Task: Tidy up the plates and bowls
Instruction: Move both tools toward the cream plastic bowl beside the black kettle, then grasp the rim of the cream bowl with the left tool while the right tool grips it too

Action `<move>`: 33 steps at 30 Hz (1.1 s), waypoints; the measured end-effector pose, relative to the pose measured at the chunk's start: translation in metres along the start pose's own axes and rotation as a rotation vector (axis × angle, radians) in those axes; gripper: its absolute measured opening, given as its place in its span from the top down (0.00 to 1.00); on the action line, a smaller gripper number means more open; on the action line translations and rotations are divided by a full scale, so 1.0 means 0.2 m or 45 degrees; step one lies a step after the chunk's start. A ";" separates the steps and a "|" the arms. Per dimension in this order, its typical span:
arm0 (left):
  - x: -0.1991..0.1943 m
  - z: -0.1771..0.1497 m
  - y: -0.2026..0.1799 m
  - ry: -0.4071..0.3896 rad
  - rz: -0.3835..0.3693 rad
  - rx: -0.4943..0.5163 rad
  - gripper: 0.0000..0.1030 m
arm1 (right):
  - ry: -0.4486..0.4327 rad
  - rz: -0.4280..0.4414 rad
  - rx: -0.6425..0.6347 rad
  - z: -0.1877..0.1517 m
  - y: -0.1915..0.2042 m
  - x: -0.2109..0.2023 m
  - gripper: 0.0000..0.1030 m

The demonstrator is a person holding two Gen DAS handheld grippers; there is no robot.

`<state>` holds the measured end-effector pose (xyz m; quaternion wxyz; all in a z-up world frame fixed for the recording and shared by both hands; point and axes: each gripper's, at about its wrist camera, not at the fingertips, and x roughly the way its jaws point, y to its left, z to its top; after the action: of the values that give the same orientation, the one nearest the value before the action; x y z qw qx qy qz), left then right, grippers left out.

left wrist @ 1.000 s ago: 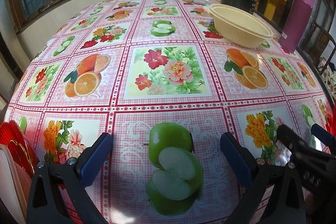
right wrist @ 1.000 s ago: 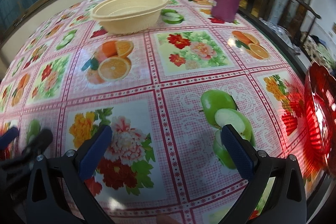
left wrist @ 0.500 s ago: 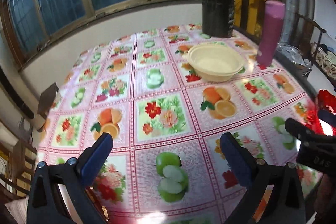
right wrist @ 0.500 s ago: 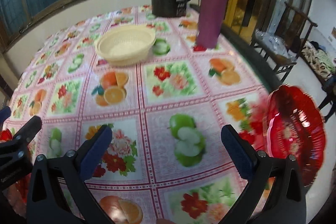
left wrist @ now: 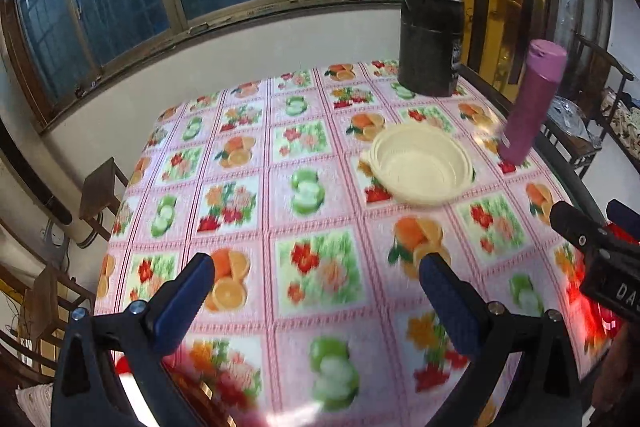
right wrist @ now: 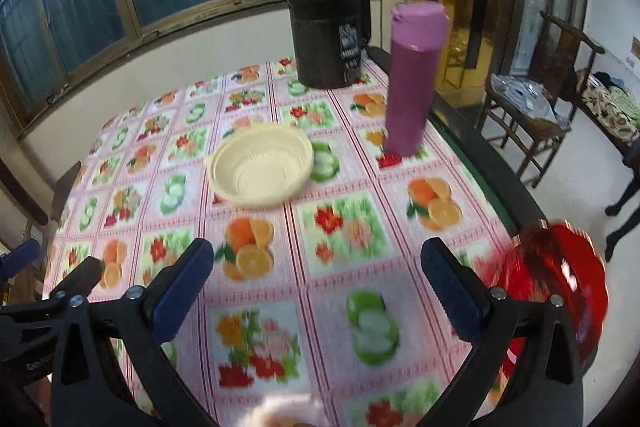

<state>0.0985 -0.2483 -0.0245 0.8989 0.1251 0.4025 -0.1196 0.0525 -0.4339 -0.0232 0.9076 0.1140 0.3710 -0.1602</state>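
The red plate (right wrist: 560, 291) lay at the near right edge of the surface (right wrist: 340, 227), just right of the right claw (right wrist: 316, 267), nearer it than the left claw (left wrist: 316, 283). Both claws gaped, empty; the cream bowl (right wrist: 262, 169) sat far ahead.

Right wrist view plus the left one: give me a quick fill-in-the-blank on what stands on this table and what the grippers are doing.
1. The cream bowl on the tablecloth holds ____.
2. The tall bottle standing beside the black jug is ____ in colour.
3. At the table's right edge sits a plate coloured ____.
4. The left gripper and right gripper both have their jaws ____.

Missing words: nothing; purple; red; open
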 end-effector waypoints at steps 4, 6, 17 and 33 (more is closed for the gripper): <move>0.09 0.15 -0.08 -0.012 0.038 -0.003 0.00 | -0.005 0.047 -0.023 0.14 -0.01 0.12 0.01; 0.13 0.20 -0.10 -0.009 0.047 -0.015 0.00 | -0.008 0.062 -0.020 0.20 -0.02 0.17 0.01; 0.53 0.33 -0.17 0.087 0.137 -0.049 0.00 | 0.043 0.054 -0.002 0.35 -0.01 0.57 0.01; 1.13 0.34 -0.22 0.481 0.041 -0.191 0.01 | 0.254 -0.004 0.017 0.39 0.08 1.04 0.23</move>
<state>0.2770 -0.3372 -0.1567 0.8162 0.0843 0.5695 -0.0492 0.2475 -0.4861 -0.1151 0.8651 0.1349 0.4586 -0.1521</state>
